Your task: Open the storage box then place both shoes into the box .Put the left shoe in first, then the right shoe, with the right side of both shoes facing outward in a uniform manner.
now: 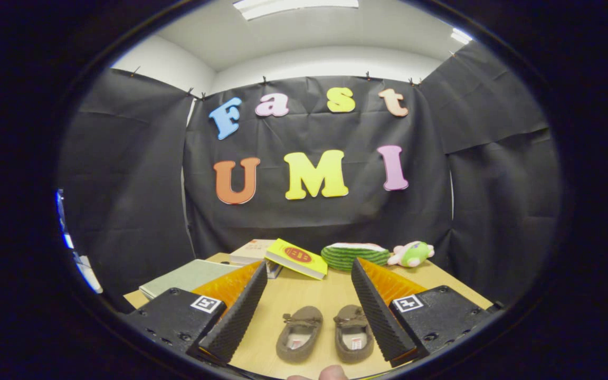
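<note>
Two small brown slip-on shoes lie side by side on the wooden table [304, 295], toes pointing toward the back wall. One shoe [298, 333] is nearer the left finger. The other shoe [353, 338] lies close against the right finger [380, 316]. My gripper [308, 268] is open and held above the table, its fingers spread wide with both shoes low in the gap between them. Nothing is gripped. A flat pale green thing [188, 277], a box or a book, I cannot tell which, lies beyond the left finger [235, 311].
Beyond the fingertips a yellow book [296, 258] leans on a white book [251, 250]. A striped watermelon cushion [354, 255] and a small pink and green plush toy [412, 254] sit at the table's back. A person's fingertip [331, 373] shows just behind the shoes.
</note>
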`<state>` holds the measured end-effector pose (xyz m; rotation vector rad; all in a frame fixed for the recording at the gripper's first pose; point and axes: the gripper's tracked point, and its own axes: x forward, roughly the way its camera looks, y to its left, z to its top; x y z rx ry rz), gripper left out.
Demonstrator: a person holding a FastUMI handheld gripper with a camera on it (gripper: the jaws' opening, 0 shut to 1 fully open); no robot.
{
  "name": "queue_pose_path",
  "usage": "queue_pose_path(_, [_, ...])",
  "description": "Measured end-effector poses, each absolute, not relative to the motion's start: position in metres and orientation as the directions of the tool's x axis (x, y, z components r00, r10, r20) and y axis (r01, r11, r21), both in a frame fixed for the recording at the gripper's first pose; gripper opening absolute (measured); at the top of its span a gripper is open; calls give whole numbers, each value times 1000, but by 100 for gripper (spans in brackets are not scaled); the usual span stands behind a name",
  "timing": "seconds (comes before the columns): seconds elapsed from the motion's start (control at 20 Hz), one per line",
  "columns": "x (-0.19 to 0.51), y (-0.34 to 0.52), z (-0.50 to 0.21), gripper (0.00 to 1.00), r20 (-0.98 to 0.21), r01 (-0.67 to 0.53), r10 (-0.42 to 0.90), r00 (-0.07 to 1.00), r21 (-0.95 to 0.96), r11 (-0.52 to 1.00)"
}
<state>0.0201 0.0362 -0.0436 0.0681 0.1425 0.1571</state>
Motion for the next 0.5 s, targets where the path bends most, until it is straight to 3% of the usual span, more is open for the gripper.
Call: queue_pose_path(0.5, [31,98,-94,100,-265,-369,466,844,344,864])
